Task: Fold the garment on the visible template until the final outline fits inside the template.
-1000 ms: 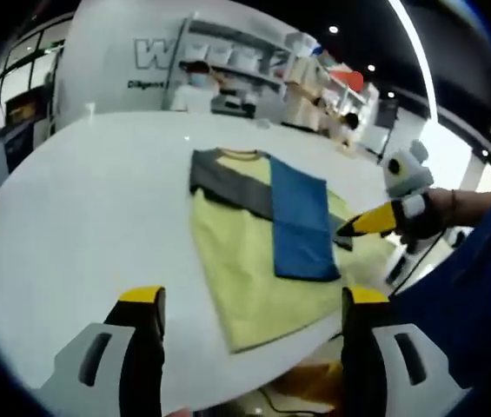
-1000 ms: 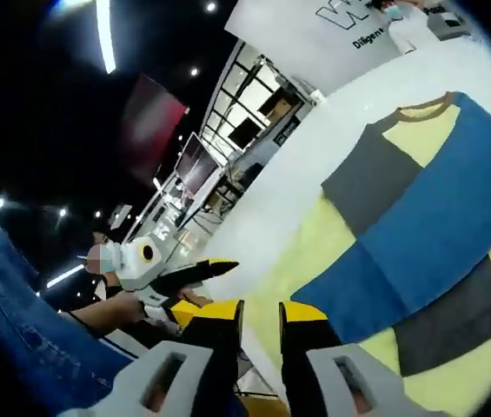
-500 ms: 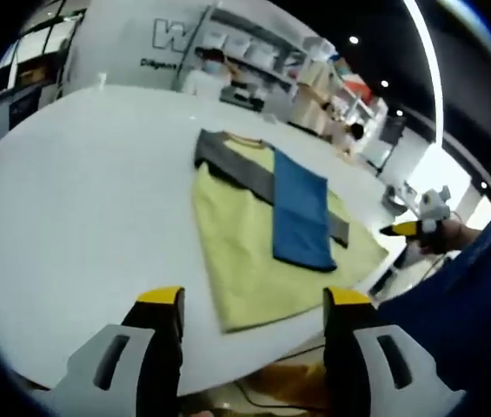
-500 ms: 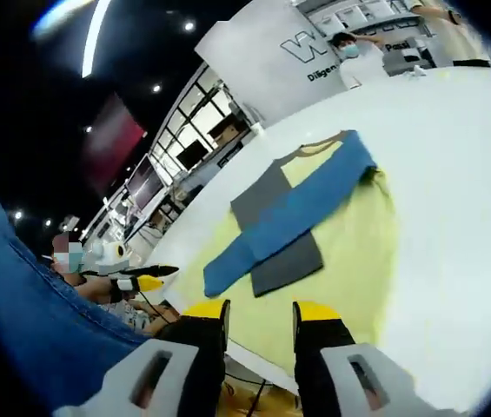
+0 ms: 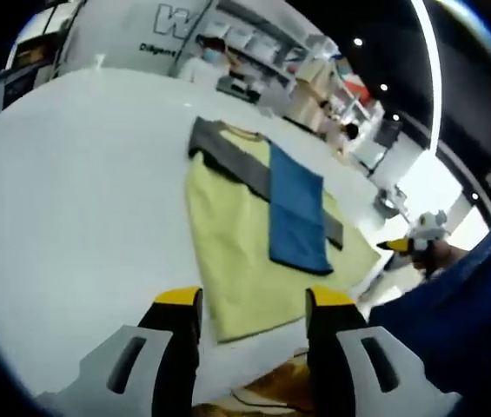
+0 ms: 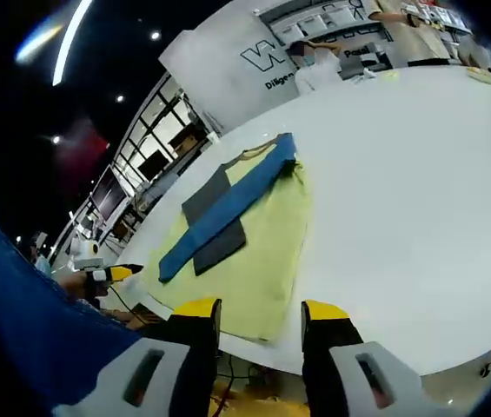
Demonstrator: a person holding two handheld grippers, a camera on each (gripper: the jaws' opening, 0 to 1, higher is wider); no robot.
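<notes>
Yellow shirt (image 5: 245, 234) with blue and grey sleeves folded across lies mid-frame on the white table (image 5: 71, 191), maybe done. Left tongs (image 5: 252, 306) and right tongs (image 6: 260, 311) hover open, holding nothing.

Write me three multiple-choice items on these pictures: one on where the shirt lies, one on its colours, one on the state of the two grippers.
1. Where does the shirt lie?
A. flat on the white table
B. on a chair
C. clamped in the left gripper

2. What colour is the sleeve folded across the shirt's yellow body?
A. red
B. blue
C. white

3. How do the left gripper and the right gripper stand?
A. both shut on cloth
B. one shut, one open
C. both open, holding nothing

Answers: 1 A, the left gripper view shows it spread on the tabletop near the edge. 2 B, a blue band crosses the yellow and a grey sleeve. 3 C, each view shows a gap between its own jaws with nothing in it.
</notes>
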